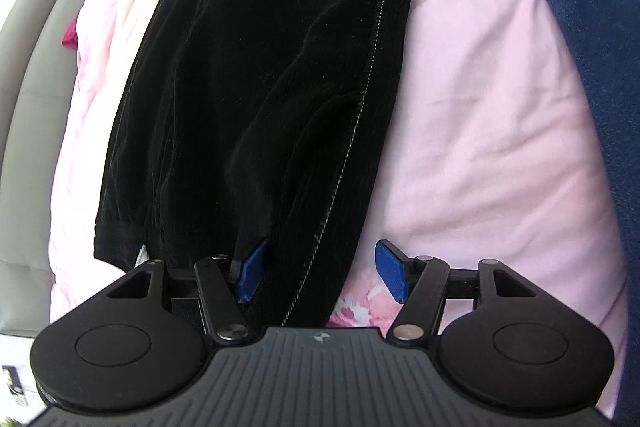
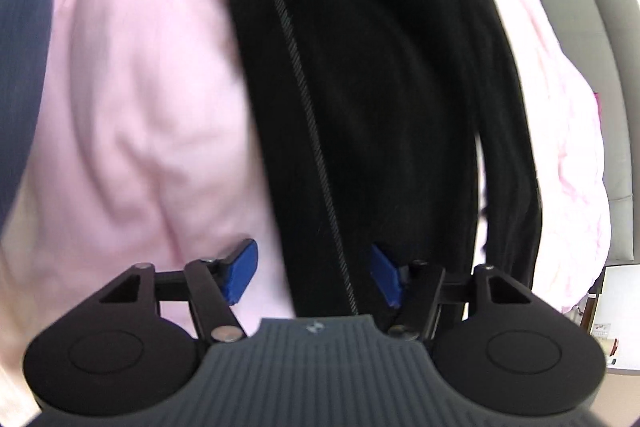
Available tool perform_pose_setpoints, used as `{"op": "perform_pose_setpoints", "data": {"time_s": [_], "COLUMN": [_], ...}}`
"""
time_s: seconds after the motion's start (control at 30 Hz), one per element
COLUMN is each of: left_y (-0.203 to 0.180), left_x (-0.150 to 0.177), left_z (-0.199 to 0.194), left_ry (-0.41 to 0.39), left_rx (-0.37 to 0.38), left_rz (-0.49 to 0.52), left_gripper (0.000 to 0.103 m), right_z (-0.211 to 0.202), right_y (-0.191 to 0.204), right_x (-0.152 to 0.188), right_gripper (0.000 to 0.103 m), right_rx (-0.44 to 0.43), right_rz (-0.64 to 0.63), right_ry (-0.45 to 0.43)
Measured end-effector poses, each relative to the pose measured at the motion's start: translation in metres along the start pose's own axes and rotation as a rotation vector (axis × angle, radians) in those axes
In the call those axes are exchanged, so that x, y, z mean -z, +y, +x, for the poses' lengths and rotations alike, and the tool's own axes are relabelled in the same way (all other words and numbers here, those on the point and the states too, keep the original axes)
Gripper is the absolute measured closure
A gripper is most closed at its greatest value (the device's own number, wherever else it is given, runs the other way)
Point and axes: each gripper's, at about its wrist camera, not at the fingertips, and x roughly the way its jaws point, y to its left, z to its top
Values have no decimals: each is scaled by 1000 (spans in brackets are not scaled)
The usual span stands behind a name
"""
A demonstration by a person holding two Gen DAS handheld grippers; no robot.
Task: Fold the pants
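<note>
Black pants [image 1: 264, 75] lie stretched lengthwise on a pink bedsheet [image 1: 472, 107], with a pale stitched side seam running along them. My left gripper [image 1: 322, 273] is open, its blue pads [image 1: 253, 275] spread apart, and the pants' near end lies between the jaws. In the right wrist view the same black pants [image 2: 380, 87] run away from me over the pink sheet [image 2: 140, 107]. My right gripper [image 2: 314, 273] is open too, with the pants' edge and seam between its blue pads [image 2: 242, 277].
A dark blue denim garment [image 1: 596, 27] lies on the sheet at the right of the left wrist view. A grey padded headboard or wall [image 1: 36, 75] borders the bed. The bed's edge and some furniture [image 2: 608, 307] show at the right.
</note>
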Motion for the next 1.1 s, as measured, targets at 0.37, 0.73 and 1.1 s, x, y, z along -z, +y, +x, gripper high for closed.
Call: {"op": "perform_pose_setpoints", "data": {"time_s": [0.37, 0.73, 1.1], "left_y": [-10, 1, -15], "left_x": [7, 11, 17], "left_z": [20, 17, 5], "left_ry": [43, -24, -50], "left_rx": [-28, -168, -237], "left_rz": [99, 154, 197], "left_gripper": [17, 45, 53], "right_z": [21, 27, 40], "right_y": [-6, 10, 15], "right_x": [12, 29, 38], "right_gripper": [29, 38, 43], "right_rx": [65, 255, 270], "right_rz": [99, 4, 20], "right_ry": [-27, -58, -64]}}
